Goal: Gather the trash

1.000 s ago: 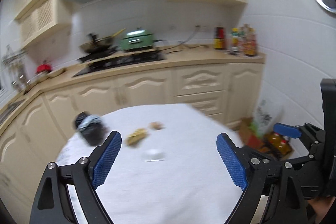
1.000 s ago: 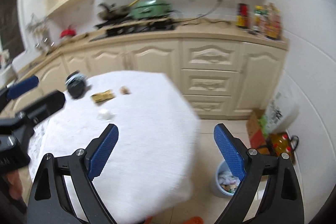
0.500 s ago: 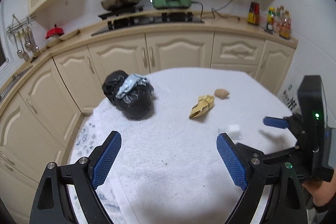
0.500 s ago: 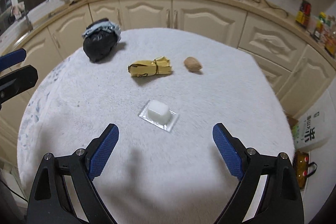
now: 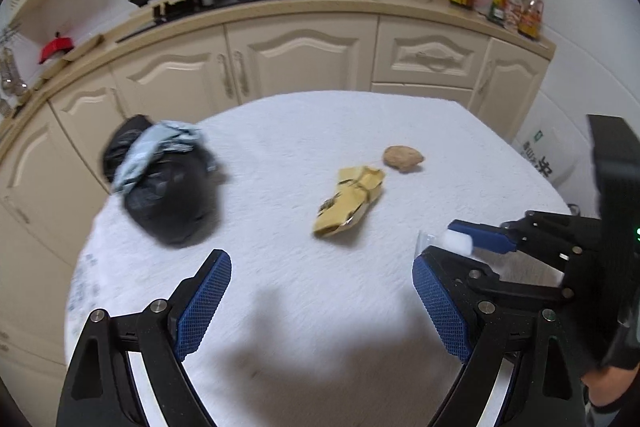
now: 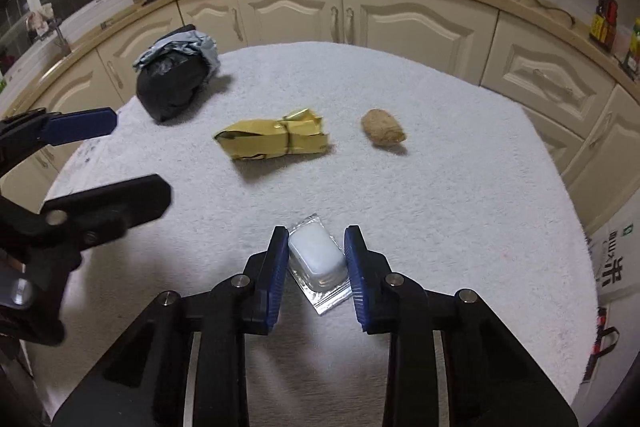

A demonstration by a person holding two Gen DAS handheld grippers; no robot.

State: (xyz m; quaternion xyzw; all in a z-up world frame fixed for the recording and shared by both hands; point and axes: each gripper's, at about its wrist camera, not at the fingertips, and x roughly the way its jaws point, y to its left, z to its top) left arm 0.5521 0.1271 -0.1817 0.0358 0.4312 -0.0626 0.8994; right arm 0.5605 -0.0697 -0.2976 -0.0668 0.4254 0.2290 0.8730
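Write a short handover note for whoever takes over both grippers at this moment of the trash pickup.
Right gripper: jaws closed in around the white packet on the table; contact unclear, not lifted.
Left gripper: open, holding nothing, above the table.
Still lying on the table: yellow wrapper, brown lump, black bag.
Done: nothing collected that shows.
Left: grip and lift the packet, then the other items.

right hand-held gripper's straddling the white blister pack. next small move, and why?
Probably close the last bit, then lift. The right hand-held gripper has its blue pads either side of the white blister pack, which lies flat on the white tablecloth; a thin gap seems to remain on each side. The left hand-held gripper is wide open and empty.
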